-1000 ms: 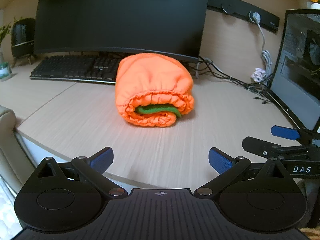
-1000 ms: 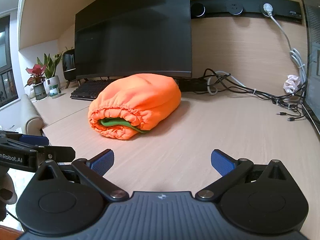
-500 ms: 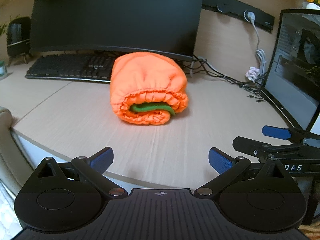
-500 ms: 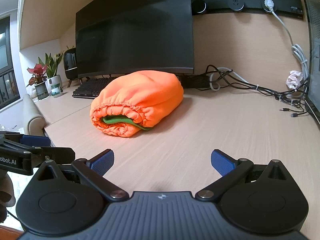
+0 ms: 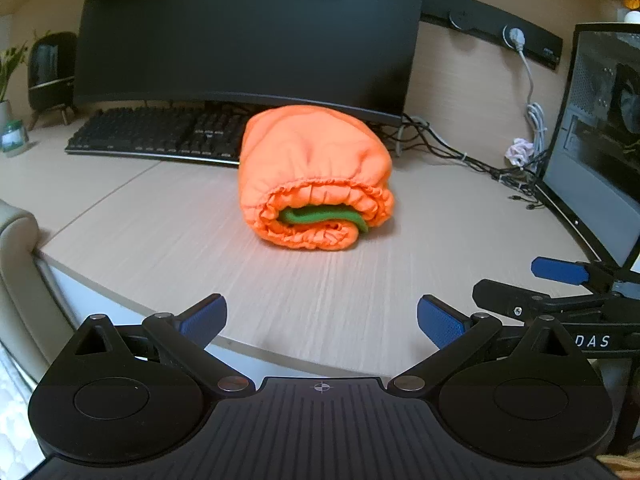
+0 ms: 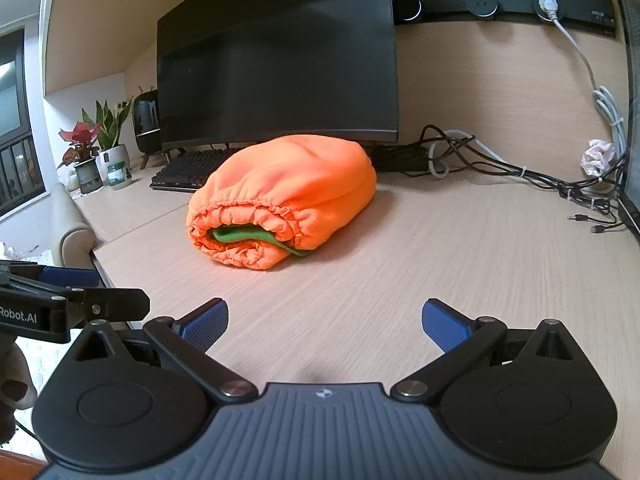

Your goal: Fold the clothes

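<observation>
An orange garment [image 5: 316, 172] lies folded into a thick bundle on the wooden desk [image 5: 160, 232], with a green layer showing at its gathered open end. It also shows in the right wrist view [image 6: 280, 200]. My left gripper [image 5: 320, 320] is open and empty, near the desk's front edge, well short of the bundle. My right gripper [image 6: 326, 322] is open and empty, over the desk in front of the bundle. The right gripper also shows at the right of the left wrist view [image 5: 560, 288].
A large black monitor [image 5: 248, 32] and a black keyboard [image 5: 160, 132] stand behind the bundle. Cables [image 5: 472, 156] run along the back right toward a PC case [image 5: 600, 132]. Potted plants [image 6: 96, 140] stand at the far left. A chair arm [image 5: 16, 248] is at the left.
Both grippers have drawn back slightly and shifted; the bundle sits a bit further right in the left wrist view. The bundle itself has not moved. Both grippers stay open.
</observation>
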Action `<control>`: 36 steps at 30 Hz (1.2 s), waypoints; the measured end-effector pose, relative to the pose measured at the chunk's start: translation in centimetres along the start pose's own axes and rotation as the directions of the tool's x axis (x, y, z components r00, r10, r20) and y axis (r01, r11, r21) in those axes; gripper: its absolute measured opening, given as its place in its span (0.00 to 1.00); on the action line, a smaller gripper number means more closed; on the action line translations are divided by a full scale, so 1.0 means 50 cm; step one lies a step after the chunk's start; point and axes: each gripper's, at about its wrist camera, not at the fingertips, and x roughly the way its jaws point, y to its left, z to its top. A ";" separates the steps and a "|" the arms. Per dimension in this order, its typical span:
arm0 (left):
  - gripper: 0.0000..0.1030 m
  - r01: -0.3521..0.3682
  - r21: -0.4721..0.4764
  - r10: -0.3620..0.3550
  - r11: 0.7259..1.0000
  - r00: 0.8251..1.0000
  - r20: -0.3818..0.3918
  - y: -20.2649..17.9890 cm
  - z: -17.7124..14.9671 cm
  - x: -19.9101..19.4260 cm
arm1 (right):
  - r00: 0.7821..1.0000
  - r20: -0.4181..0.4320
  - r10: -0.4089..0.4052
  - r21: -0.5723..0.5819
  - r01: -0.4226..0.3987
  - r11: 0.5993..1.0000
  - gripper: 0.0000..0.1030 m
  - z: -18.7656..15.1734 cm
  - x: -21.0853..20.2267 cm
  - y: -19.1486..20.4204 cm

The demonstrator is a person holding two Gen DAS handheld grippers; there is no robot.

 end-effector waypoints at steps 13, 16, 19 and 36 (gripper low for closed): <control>1.00 -0.016 0.001 0.016 1.000 1.000 -0.016 -0.005 -0.003 0.002 | 1.000 0.000 -0.006 0.008 0.006 1.000 1.00 0.000 -0.002 -0.001; 1.00 -0.015 -0.008 0.015 1.000 1.000 -0.018 -0.002 -0.004 0.001 | 1.000 0.001 -0.008 0.007 0.008 1.000 1.00 -0.002 -0.003 -0.001; 1.00 -0.010 -0.010 0.009 1.000 1.000 -0.017 0.000 -0.004 0.002 | 1.000 0.001 -0.008 0.005 0.008 1.000 1.00 -0.003 -0.005 0.000; 1.00 -0.010 -0.005 0.010 1.000 1.000 -0.007 -0.008 0.002 0.009 | 1.000 0.016 -0.023 0.011 0.023 1.000 1.00 -0.001 -0.011 -0.013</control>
